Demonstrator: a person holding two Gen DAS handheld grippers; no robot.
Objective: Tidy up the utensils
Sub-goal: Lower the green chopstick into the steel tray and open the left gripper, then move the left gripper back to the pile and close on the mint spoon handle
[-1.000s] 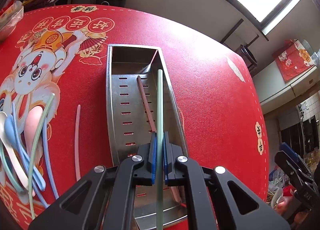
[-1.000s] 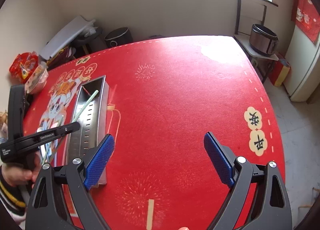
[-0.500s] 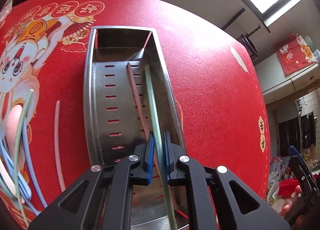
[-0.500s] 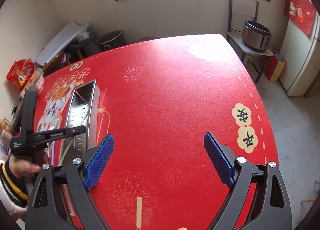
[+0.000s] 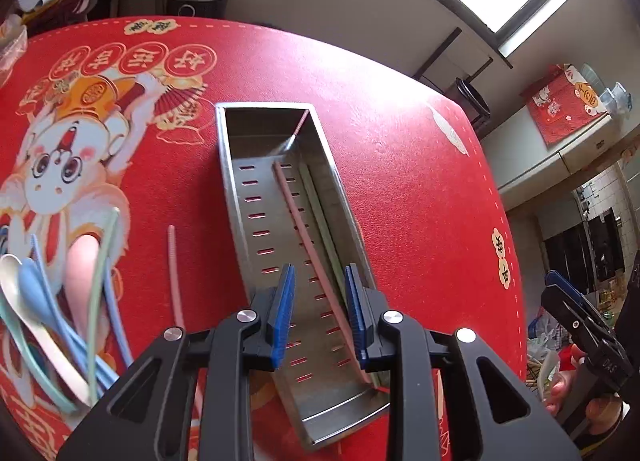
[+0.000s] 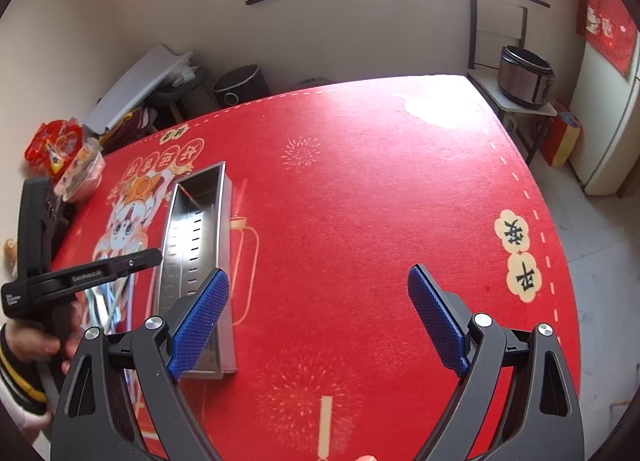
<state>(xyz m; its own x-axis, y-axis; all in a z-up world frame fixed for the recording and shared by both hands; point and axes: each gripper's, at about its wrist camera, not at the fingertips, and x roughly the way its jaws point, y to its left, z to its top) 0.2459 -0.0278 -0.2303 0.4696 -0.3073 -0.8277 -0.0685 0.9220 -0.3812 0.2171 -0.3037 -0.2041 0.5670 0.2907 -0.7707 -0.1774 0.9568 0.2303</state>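
The steel tray (image 5: 240, 221) holds a pink chopstick (image 5: 316, 261) and a green one (image 5: 320, 217) by its right wall, the left gripper (image 5: 318, 315) just opened, empty, above them, the right gripper (image 6: 320, 325) wide over bare red cloth (image 6: 360, 201)

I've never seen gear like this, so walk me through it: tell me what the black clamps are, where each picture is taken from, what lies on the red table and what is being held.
No robot here: a person holds a two-finger clamp in each hand, each carrying a camera looking along its fingers.

The left camera shows the left gripper, whose jaws have just been opening, above a metal tray. A pink chopstick and a green chopstick lie inside. Beside the tray lie another pink chopstick and a pile of spoons and chopsticks, all on the red tablecloth.

The right camera shows the right gripper wide open, holding nothing.
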